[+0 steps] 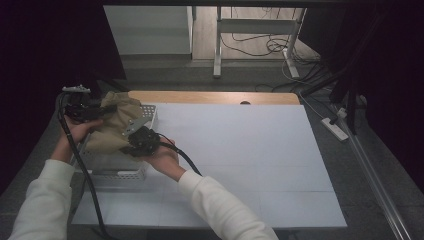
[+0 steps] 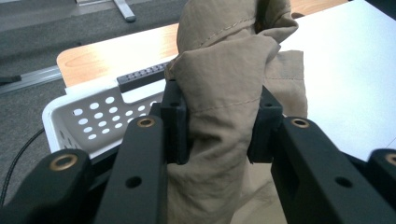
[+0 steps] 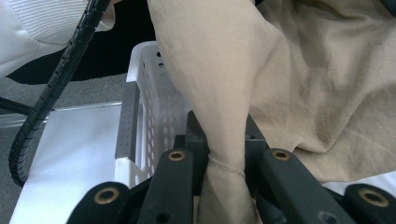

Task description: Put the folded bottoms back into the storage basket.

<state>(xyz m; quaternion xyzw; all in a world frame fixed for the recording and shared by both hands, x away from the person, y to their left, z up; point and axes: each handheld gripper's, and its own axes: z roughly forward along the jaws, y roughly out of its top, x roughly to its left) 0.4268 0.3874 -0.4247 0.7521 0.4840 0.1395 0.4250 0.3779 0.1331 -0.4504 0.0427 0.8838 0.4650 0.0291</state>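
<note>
Basket interior mostly hidden under tan cloth [image 1: 116, 125], contents not discernible; cloth bunched over white perforated basket [image 1: 115, 170] at bench [image 1: 240, 150] left edge, clamped between jaws of left gripper [image 1: 95, 111] and right gripper [image 1: 134, 142].

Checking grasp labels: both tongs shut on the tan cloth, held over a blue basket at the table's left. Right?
Not quite: the basket is white, as the high view shows. The rest stands: left tongs and right tongs are both shut on the tan cloth.

white table [image 1: 260, 165], floor cables [image 1: 260, 45], power strip [image 1: 336, 129]
</note>
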